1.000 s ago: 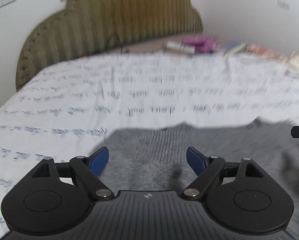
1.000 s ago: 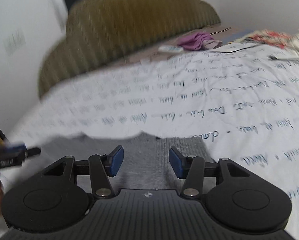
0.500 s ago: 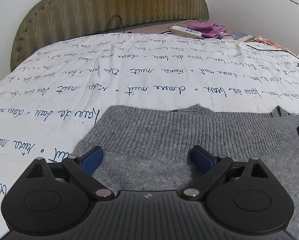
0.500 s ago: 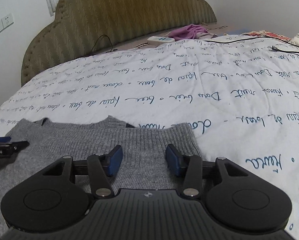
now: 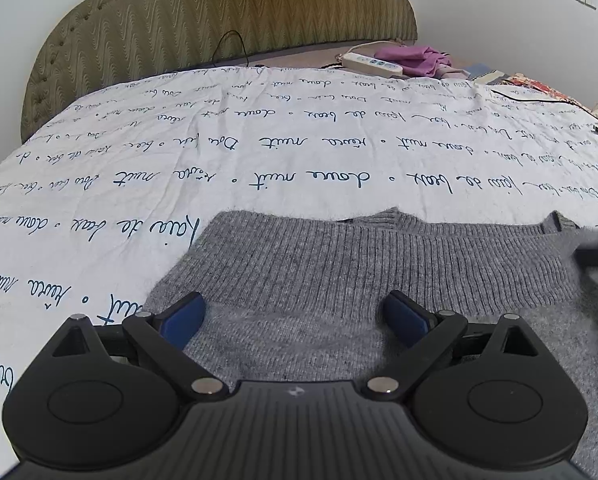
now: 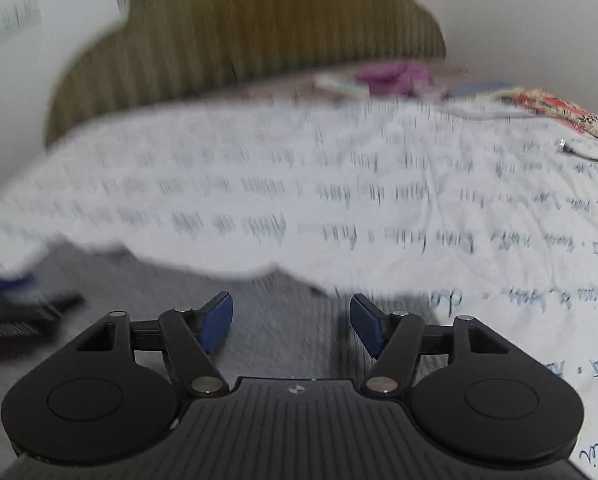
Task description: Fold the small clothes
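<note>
Left gripper [image 5: 295, 320], nearest in left wrist view: blue fingers [image 5: 181, 320] spread wide apart, nothing between them, low over the grey knit sweater [image 5: 339, 272]. Can't tell if the tips touch the knit. Sweater lies flat on the bed sheet [image 5: 259, 148], w/ its ribbed band running across just ahead of the fingers and the far edge a bit uneven. At the right edge of that view, a dark blurred bit of the right gripper sits over the sweater.

Right gripper [image 6: 291, 322]: view is smeared w/ motion blur. Fingers [image 6: 217, 320] apart too, narrower gap than the left's, nothing clamped. Grey sweater [image 6: 283, 328] below and between them, its right edge near the right finger. Left gripper shows as a dark blur at far left.

Beyond: white sheet w/ dark cursive script. Farther back, a white power strip [image 5: 373, 64] beside purple cloth [image 5: 413, 58], a black cable [image 5: 539, 100] over the sheet at right, then the olive padded headboard [image 5: 219, 28] against the wall.
</note>
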{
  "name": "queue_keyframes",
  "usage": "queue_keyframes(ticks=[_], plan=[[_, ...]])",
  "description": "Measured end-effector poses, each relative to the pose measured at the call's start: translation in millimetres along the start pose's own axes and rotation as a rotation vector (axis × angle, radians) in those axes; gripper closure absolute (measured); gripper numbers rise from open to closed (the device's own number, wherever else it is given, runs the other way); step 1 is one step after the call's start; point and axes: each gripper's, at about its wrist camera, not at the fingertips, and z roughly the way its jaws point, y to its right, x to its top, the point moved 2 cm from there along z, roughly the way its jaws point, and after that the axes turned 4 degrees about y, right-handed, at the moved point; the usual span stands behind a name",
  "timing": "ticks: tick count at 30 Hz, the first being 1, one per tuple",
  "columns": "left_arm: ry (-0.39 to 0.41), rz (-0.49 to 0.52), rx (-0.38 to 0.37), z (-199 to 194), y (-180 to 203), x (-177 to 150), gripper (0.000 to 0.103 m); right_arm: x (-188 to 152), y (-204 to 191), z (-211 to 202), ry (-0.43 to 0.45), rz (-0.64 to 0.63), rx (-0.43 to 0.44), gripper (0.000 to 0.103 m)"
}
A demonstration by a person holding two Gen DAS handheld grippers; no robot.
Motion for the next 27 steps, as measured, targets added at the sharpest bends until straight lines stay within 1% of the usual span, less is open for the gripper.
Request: queue_keyframes(ticks=[1,3,4,7,9,10,11,12,13,14,15,16,17,18,19,20,21,22,23,24,25,26,27], plan=[[-0.002,0.000,-0.001,0.6,-0.1,0.3,0.004,-4.7,3.5,4.1,0.038,0.000,0.014,0.026],[-0.007,-0.005,-0.012,2.6,-1.1,1.0,0.002,-9.7,7.1,7.7,0.077,0.007,0.024,0.021],[-0.011,-0.009,-0.019,4.5,-1.7,1.8,0.000,-10.1,6.8,9.8,0.080,0.005,0.025,0.018],[-0.012,-0.006,-0.013,7.5,-0.4,3.7,0.000,-9.6,2.7,14.0,0.071,-0.015,0.011,0.014],[0.001,-0.013,-0.016,4.9,-1.4,3.4,0.000,-11.6,2.7,11.7,0.079,-0.018,0.008,0.014],[0.020,-0.031,-0.022,-0.6,-5.0,3.1,0.000,-11.3,4.2,9.2,0.084,-0.010,0.009,0.013],[0.059,-0.064,-0.009,-12.7,-10.9,1.3,0.000,-11.8,4.3,4.8,0.087,-0.002,0.007,0.013],[0.121,-0.104,0.024,-31.7,-18.0,-2.7,0.000,-9.9,4.6,-1.2,0.084,0.005,-0.002,0.015],[0.195,-0.140,0.044,-55.4,-26.1,-9.0,0.000,-7.6,4.5,-11.9,0.089,0.024,-0.012,0.021],[0.249,-0.173,0.032,-78.4,-34.9,-17.4,0.000,-5.2,5.0,-25.7,0.109,0.047,0.000,0.022],[0.268,-0.208,0.000,-98.4,-44.3,-27.3,0.000,-5.6,3.7,-43.4,0.142,0.057,0.042,0.022],[0.255,-0.252,-0.037,-113.9,-53.7,-38.9,0.000,-9.1,0.1,-63.6,0.177,0.055,0.089,0.019],[0.225,-0.299,-0.073,-124.8,-62.1,-51.9,0.000,-15.1,-4.4,-81.5,0.201,0.054,0.125,0.016],[0.191,-0.340,-0.092,-131.8,-69.0,-64.4,0.000,-23.0,-9.9,-95.4,0.210,0.048,0.159,0.010],[0.149,-0.374,-0.090,-135.9,-73.9,-77.4,0.000,-33.7,-16.2,-105.6,0.204,0.034,0.189,0.008],[0.105,-0.402,-0.077,-137.7,-77.9,-89.4,0.000,-44.4,-21.4,-111.1,0.191,0.012,0.200,0.009],[0.061,-0.433,-0.069,-137.8,-81.4,-100.8,0.000,-56.7,-26.9,-113.4,0.177,-0.011,0.189,0.009],[0.046,-0.450,-0.078,-138.9,-82.2,-109.5,0.000,-68.7,-31.1,-111.1,0.155,-0.036,0.171,0.009],[0.082,-0.433,-0.075,-144.8,-79.9,-115.0,0.000,-79.1,-32.2,-104.3,0.118,-0.057,0.144,0.009],[0.078,-0.420,-0.071,-146.0,-77.2,-116.0,0.000,-90.4,-30.1,-94.1,0.081,-0.064,0.118,0.010],[0.064,-0.404,-0.070,-144.3,-74.1,-115.2,0.000,-99.6,-27.5,-93.4,0.134,-0.071,0.130,0.008],[0.061,-0.384,-0.060,-143.2,-70.8,-114.2,0.000,-100.9,-25.9,-92.5,0.146,-0.063,0.146,0.006],[0.053,-0.380,-0.056,-141.6,-69.5,-112.6,0.000,-97.5,-25.2,-92.0,0.137,-0.053,0.146,0.007]])
